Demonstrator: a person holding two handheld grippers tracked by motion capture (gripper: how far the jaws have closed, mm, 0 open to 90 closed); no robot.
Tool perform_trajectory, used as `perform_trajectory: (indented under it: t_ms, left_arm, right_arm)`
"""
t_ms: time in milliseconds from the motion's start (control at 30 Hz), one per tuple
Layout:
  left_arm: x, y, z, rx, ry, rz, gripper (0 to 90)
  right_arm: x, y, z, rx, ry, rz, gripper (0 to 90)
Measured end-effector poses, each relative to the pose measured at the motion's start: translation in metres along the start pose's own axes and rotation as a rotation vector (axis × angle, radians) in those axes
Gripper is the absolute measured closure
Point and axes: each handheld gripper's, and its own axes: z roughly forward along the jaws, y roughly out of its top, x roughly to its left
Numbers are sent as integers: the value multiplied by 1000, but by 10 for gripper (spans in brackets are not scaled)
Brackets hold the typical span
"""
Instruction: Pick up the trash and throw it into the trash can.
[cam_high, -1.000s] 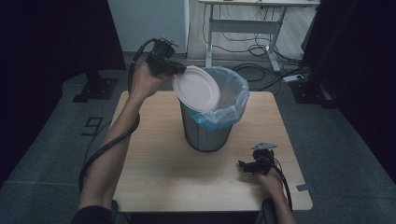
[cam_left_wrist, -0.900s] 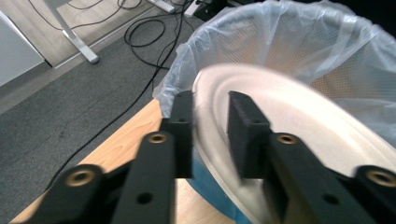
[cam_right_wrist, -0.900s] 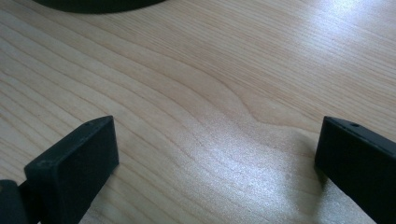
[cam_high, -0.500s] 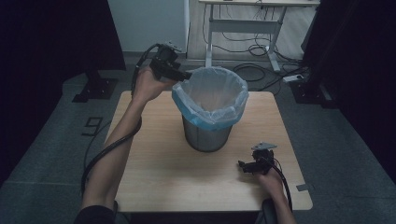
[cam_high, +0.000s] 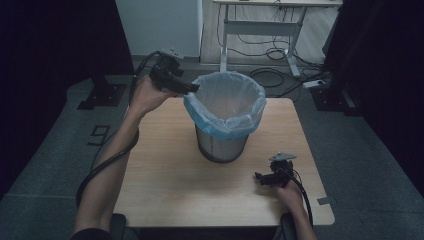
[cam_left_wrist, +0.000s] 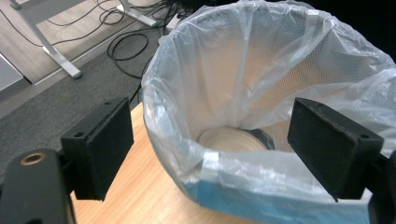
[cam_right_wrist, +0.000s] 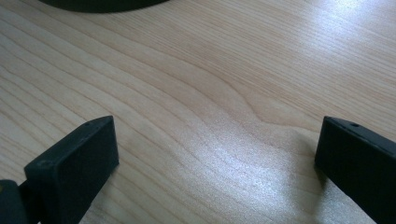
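White and round, the paper plate (cam_left_wrist: 232, 139) that the left gripper (cam_high: 192, 89) had carried over the bin a second earlier now lay flat at the bottom of the black wire-mesh waste bin (cam_high: 222, 146), seen through the mouth of its pale blue plastic liner bag (cam_high: 225, 107). That gripper, at upper centre-left of the high view, hung just beside the bin's rim with its jaws spread wide and nothing between them; the left gripper view showed both pads apart on either side of the liner's edge. The right gripper (cam_high: 259, 177), at lower right of the high view, had not moved; it sat low over the light wooden table (cam_high: 165, 175), jaws also wide and empty, bare wood grain between them in the right gripper view. The bin stood upright near the middle of the table. Grey carpet (cam_high: 360, 150) surrounded the table, and at the top of the frame a white-legged desk (cam_high: 260, 35) stood over loose black cables (cam_high: 272, 75) on a wooden floor.
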Motion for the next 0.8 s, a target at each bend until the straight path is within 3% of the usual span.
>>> perform_trajectory:
  t_ms: [800]
  left_arm:
    - [19,-66,-22,-16,36,-25,0]
  right_arm:
    - [0,0,0,0,0,2,0]
